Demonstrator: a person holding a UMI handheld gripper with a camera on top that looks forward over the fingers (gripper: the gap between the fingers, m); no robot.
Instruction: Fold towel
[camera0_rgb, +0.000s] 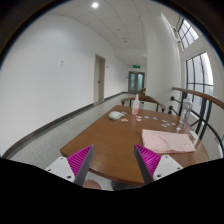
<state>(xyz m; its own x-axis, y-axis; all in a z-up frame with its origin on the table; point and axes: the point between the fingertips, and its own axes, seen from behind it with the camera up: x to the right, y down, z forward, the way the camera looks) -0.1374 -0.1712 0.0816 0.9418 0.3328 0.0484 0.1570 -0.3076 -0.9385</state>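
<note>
A pale pink towel lies flat and roughly folded on the brown wooden table, beyond my right finger. My gripper hovers above the table's near edge with its fingers wide apart and nothing between them. The magenta pads face each other over bare wood.
A clear bottle and a small white object stand at the table's far end. A chair is behind them. A railing and windows run along the right. A corridor with a door stretches ahead on the left.
</note>
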